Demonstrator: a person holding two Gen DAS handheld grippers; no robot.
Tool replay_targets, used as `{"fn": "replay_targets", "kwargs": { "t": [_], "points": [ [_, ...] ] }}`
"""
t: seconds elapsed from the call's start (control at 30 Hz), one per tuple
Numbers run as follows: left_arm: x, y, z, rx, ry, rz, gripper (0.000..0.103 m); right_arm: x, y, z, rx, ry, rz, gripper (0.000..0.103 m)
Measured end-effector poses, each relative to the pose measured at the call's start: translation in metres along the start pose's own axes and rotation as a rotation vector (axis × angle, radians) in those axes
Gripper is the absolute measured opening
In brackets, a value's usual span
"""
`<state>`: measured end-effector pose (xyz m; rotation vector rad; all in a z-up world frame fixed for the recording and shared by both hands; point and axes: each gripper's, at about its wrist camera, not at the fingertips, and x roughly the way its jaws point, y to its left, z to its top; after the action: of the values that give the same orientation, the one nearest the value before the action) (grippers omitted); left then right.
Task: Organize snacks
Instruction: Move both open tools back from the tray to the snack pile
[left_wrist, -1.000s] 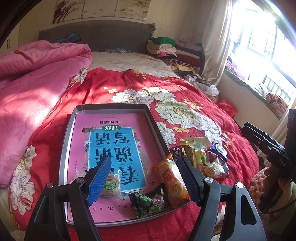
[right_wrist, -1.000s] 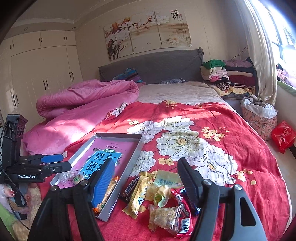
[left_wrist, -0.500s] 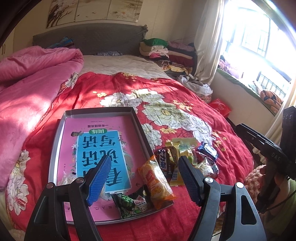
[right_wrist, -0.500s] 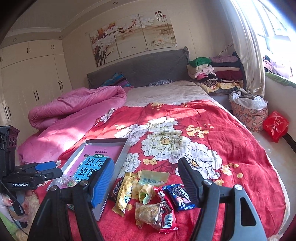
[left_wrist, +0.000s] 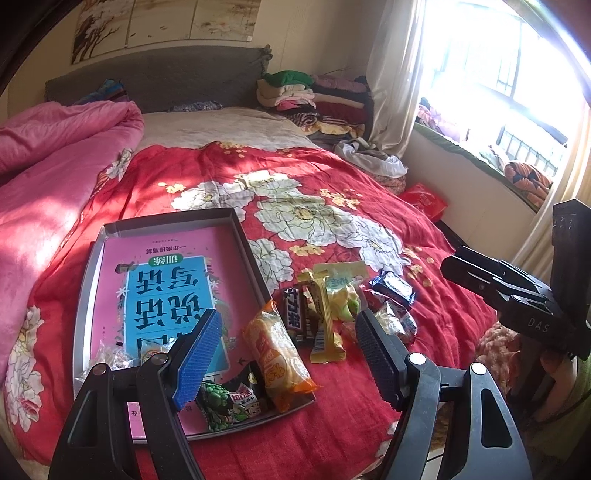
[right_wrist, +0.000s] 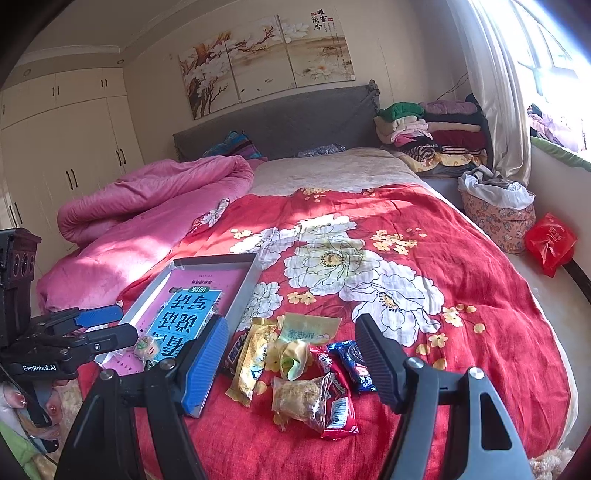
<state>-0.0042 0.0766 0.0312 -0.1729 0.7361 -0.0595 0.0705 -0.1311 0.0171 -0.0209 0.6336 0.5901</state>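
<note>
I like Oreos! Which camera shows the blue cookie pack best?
The right wrist view: the blue cookie pack lies whole and close, its cookie picture showing. The left wrist view shows it smaller, farther off, angled.

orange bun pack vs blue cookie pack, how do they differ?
The orange bun pack lies half in the tray, across its right rim; the blue cookie pack lies on the red bedspread, outside it. The orange one is longer and puffier, the blue one small and flat. Both are sealed, and neither is held.
</note>
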Motion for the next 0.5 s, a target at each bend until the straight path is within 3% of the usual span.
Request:
{"fn": "replay_targets", "kwargs": {
  "t": [0.5],
  "points": [
    [0.017, -0.012, -0.004, -0.003, 0.06, -0.053, 0.076, 0.007, 0.003, -0.011, -0.012, 0.072, 0.026, 0.071]
  ]
}}
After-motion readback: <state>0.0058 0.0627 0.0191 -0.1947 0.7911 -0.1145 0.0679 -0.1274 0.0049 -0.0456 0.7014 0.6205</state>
